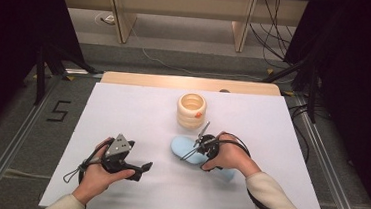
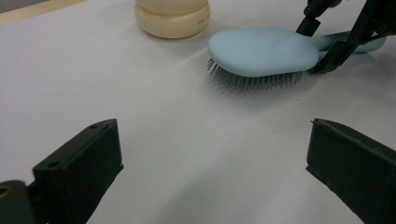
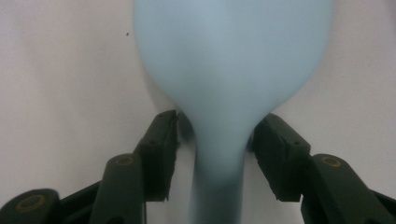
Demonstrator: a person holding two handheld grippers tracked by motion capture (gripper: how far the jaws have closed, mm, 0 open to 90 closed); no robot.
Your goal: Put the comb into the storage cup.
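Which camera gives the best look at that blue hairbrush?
The left gripper view: the hairbrush lies bristles down, seen from the side, with its rounded back, bristles and part of the handle clear. The high view shows it small, partly under the right gripper. The right gripper view shows a blurred back and neck.

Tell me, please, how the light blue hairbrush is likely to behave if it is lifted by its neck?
The hairbrush looks like rigid moulded plastic, so it should probably stay stiff rather than flex. Its smooth, tapering neck sits between the right gripper jaws, so it may slip or swivel, the broad head likely dipping. It rests bristles down on the white table, so a push might drag rather than roll.
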